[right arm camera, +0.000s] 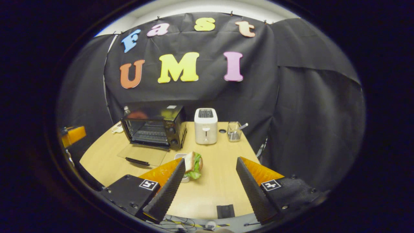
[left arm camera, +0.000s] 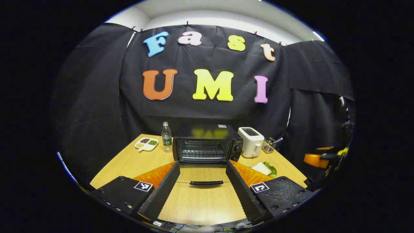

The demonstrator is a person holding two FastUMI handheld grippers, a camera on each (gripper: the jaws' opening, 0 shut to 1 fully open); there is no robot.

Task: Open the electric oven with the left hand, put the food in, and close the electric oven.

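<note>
Sandwich (right arm camera: 193,165) is the food I must move, and it sits on a small white plate (right arm camera: 185,178) low in the middle of the right gripper view, just past my right tongs (right arm camera: 210,184). In the left gripper view I see it at the lower right, beside the open oven door (left arm camera: 202,176).

It looks like bread with green lettuce poking out. I think it is light and soft, so it will squash if I squeeze hard. The leaf may be slippery, and the layers could slide apart. I would pinch it across the two bread faces, near the middle, and hold it gently.

My right tongs are spread wide and hold nothing. My left tongs (left arm camera: 202,183) are spread wide too, with nothing between them. They point at the oven (left arm camera: 207,144) in the middle of the left gripper view.

The oven door lies flat on the bench (left arm camera: 129,161), with its dark handle (left arm camera: 206,183) near my left tongs. The wire rack (left arm camera: 203,152) inside is bare. So I judge the opening is done and the food comes next.

A white toaster (right arm camera: 205,126) stands to the right of the oven, well apart from the sandwich.
</note>
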